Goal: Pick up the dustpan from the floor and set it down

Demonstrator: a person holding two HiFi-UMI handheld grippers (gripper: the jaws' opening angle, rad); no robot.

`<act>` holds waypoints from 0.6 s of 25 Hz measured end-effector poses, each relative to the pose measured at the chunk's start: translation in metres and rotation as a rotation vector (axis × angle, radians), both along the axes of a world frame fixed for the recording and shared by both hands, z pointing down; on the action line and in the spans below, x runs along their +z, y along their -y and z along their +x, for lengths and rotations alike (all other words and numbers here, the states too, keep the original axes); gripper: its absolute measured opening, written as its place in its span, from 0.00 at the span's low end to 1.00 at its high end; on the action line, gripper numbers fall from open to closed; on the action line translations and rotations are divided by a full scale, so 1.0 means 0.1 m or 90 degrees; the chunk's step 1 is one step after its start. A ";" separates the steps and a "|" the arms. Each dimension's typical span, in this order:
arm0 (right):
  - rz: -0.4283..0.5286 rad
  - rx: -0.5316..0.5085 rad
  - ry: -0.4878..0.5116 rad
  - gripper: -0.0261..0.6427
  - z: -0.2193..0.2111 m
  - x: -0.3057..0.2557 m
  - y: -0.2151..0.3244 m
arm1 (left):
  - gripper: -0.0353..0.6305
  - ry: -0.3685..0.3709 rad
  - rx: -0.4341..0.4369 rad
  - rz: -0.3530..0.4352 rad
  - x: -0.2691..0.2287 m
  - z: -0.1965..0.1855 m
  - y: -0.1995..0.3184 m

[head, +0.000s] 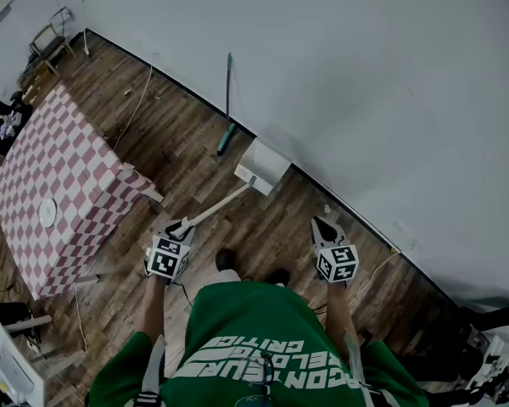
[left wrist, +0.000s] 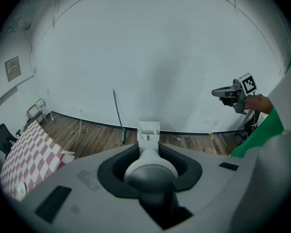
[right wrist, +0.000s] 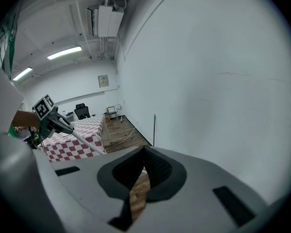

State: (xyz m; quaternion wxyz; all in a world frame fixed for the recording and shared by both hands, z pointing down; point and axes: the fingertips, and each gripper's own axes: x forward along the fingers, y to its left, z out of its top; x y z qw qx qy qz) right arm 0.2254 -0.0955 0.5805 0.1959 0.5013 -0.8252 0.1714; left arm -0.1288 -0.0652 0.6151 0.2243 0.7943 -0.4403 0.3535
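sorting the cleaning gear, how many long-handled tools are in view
2: the dustpan, held by the left gripper, and a green-ended broom or mop leaning against the wall. Others may be hidden.

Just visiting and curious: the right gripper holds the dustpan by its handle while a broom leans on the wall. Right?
Not quite. The left gripper holds the dustpan by its handle, as the left gripper view shows; the right gripper is empty. The broom does lean on the wall.
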 end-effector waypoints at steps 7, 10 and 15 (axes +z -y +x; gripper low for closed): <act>-0.015 -0.002 -0.004 0.05 -0.10 0.08 -0.03 | 0.22 -0.002 -0.020 -0.031 0.26 -0.12 0.05; -0.020 -0.003 -0.008 0.05 -0.15 0.09 -0.04 | 0.22 0.002 -0.021 -0.043 0.41 -0.16 0.10; -0.025 -0.004 -0.012 0.05 -0.30 0.12 -0.05 | 0.22 0.009 -0.032 -0.066 0.73 -0.32 0.17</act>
